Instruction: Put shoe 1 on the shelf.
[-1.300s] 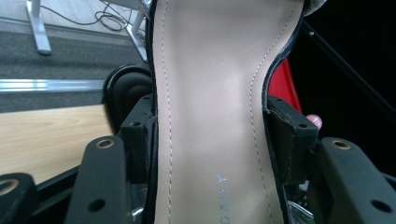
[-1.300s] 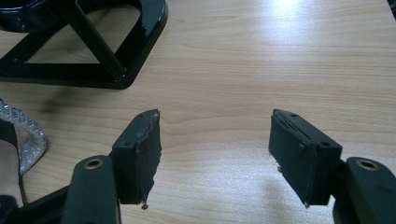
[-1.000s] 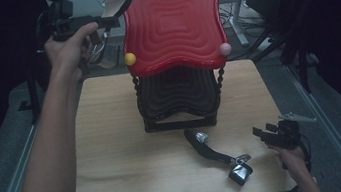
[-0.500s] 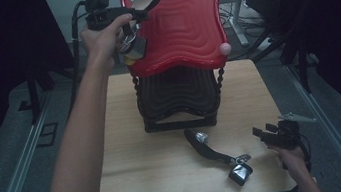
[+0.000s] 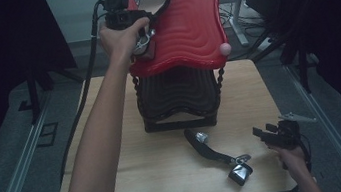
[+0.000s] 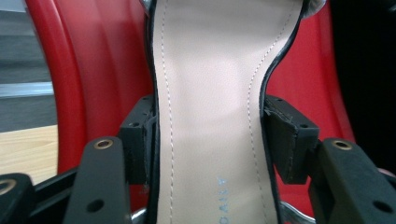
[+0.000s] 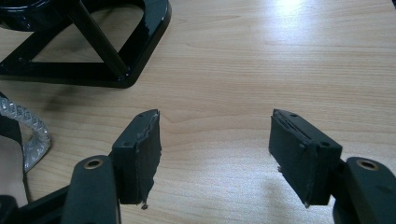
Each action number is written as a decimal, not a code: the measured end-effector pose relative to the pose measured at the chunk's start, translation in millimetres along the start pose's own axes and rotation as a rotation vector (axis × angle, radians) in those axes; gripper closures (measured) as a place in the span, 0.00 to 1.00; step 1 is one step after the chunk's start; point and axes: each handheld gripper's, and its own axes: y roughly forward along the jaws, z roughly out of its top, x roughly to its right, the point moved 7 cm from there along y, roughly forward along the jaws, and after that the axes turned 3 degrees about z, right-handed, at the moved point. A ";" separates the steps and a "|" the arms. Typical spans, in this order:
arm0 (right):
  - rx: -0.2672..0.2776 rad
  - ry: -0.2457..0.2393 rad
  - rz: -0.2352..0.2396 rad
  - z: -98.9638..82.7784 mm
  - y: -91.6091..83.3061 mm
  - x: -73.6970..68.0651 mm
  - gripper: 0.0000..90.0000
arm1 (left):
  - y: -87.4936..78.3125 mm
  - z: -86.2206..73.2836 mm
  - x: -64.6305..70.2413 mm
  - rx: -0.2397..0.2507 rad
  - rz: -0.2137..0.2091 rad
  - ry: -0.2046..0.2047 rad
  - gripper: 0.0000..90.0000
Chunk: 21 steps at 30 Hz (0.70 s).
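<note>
A black high-heeled sandal with a beige insole and a glittering silver strap (image 6: 210, 107) is gripped at its narrow waist by the left gripper (image 6: 210, 140); both pads are pressed against the black edges of the sole, 1 on each side. Beyond the jaws, the toe end of the sandal is held over the red wavy-ribbed plastic tray (image 5: 189, 27) that forms the top tier of a 2-tier stand, whose black lower tier (image 5: 178, 95) rests on the light wooden surface (image 5: 135, 181).

The right gripper (image 7: 215, 140) is held low over the surface with its jaws standing wide apart and only bare wood between them. To the left of these jaws, the strap of a second matching black sandal (image 5: 217, 155) is seen lying on the surface; ahead of them stands the black frame of the stand.
</note>
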 end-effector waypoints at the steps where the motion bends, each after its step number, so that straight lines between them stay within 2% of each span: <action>1: 0.000 -0.001 0.000 0.0 0.2 -0.1 0.39 | 0.2 0.2 0.5 0.014 -0.012 -0.021 0.47; 3: -0.001 -0.003 0.000 0.1 0.5 -0.2 0.39 | 2.3 -2.0 -0.4 -0.014 -0.032 -0.038 0.46; 7: -0.002 -0.005 0.000 0.0 0.9 -1.5 0.39 | 2.6 -4.3 -2.0 -0.005 -0.037 -0.044 0.42; 8: -0.002 -0.006 0.001 0.0 0.9 -1.7 0.39 | 1.5 -4.8 -1.4 -0.001 -0.054 -0.050 0.40; 10: -0.004 -0.009 0.000 -0.1 1.2 -1.9 0.39 | 1.3 -5.0 -0.8 -0.004 -0.063 -0.047 0.34; 12: -0.003 -0.008 0.000 -0.1 1.2 -2.1 0.39 | 2.6 -4.9 0.9 -0.016 -0.090 -0.047 0.28; 16: -0.003 -0.008 0.002 0.0 1.3 -2.1 0.39 | 2.1 0.0 1.7 -0.010 -0.064 -0.016 0.17; 21: -0.003 -0.005 0.002 0.0 0.9 -0.5 0.39 | -5.3 7.6 -0.8 0.025 -0.061 0.002 0.16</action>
